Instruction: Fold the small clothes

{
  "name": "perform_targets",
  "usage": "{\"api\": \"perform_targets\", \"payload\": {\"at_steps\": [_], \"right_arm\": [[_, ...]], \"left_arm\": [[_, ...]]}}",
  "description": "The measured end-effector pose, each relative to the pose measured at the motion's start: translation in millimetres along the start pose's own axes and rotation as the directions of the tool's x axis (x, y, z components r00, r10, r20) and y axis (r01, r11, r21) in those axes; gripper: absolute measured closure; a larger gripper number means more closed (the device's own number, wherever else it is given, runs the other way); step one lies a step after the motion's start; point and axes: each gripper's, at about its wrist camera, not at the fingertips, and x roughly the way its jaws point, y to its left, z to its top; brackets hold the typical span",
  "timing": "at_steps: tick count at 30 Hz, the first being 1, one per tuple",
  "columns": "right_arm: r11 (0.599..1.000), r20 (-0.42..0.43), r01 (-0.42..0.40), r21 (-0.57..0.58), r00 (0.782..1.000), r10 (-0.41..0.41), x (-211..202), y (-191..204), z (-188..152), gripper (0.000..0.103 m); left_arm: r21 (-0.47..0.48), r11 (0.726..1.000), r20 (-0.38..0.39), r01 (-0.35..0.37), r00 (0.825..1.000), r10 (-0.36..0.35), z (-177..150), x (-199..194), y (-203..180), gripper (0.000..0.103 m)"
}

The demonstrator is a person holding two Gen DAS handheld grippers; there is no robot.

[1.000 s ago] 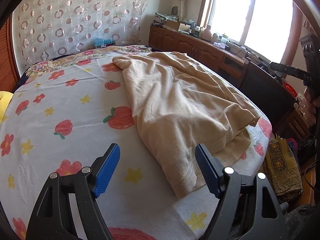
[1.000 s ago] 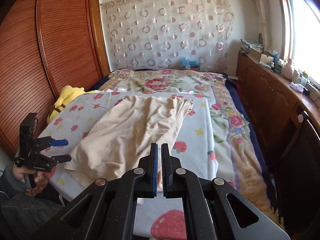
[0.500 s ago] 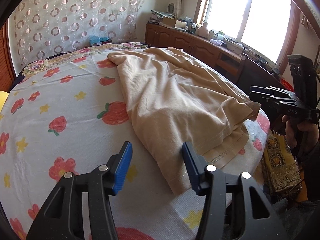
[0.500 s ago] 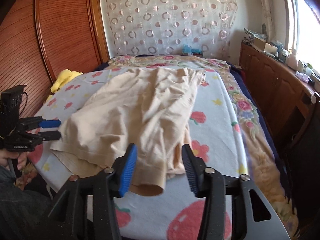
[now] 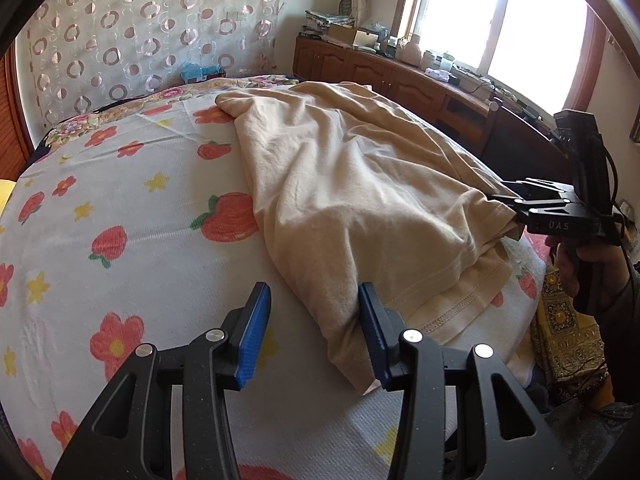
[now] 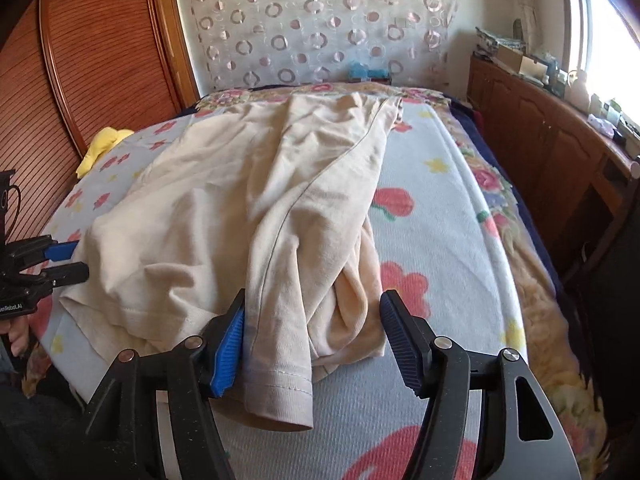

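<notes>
Now your left gripper (image 5: 312, 332) gapes at beige shirt (image 5: 352, 200) corner; right gripper (image 6: 312, 336) spread wide, straddling its sleeve.

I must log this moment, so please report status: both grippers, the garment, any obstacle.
Left gripper open at hem corner. Right gripper open around sleeve. Beige shirt rumpled on bed, unfolded. No obstacle seen.

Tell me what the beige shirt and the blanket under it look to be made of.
The shirt looks like thin, soft cotton-type knit, matte: it drapes in loose wrinkles and has stitched hems. The blanket looks like thicker printed terry or waffle-weave cloth: a ribbed, nubby texture shows near the camera. Exact fibres cannot be told.
</notes>
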Motion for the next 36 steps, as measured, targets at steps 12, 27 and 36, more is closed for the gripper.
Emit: {"api": "perform_targets", "payload": {"at_steps": [12, 27, 36], "right_arm": [[0.987, -0.034, -0.133, -0.089, 0.991, 0.13, -0.1, 14.2, 3.6, 0.088], [0.986, 0.195, -0.165, -0.034, 0.966, 0.168, -44.3, -5.9, 56.4, 0.092], [0.989, 0.13, -0.142, 0.048, 0.982, 0.135, 31.0, -29.2, 161.7, 0.09]], "left_arm": [[0.013, 0.997, -0.016, 0.075, 0.997, -0.075, 1.8, 2.7, -3.1, 0.098], [-0.031, 0.994, 0.198, 0.104, 0.976, -0.096, 94.1, -41.5, 20.7, 0.098], [-0.091, 0.996, 0.129, 0.012, 0.992, 0.0, 189.7, 36.8, 80.2, 0.098]]}}
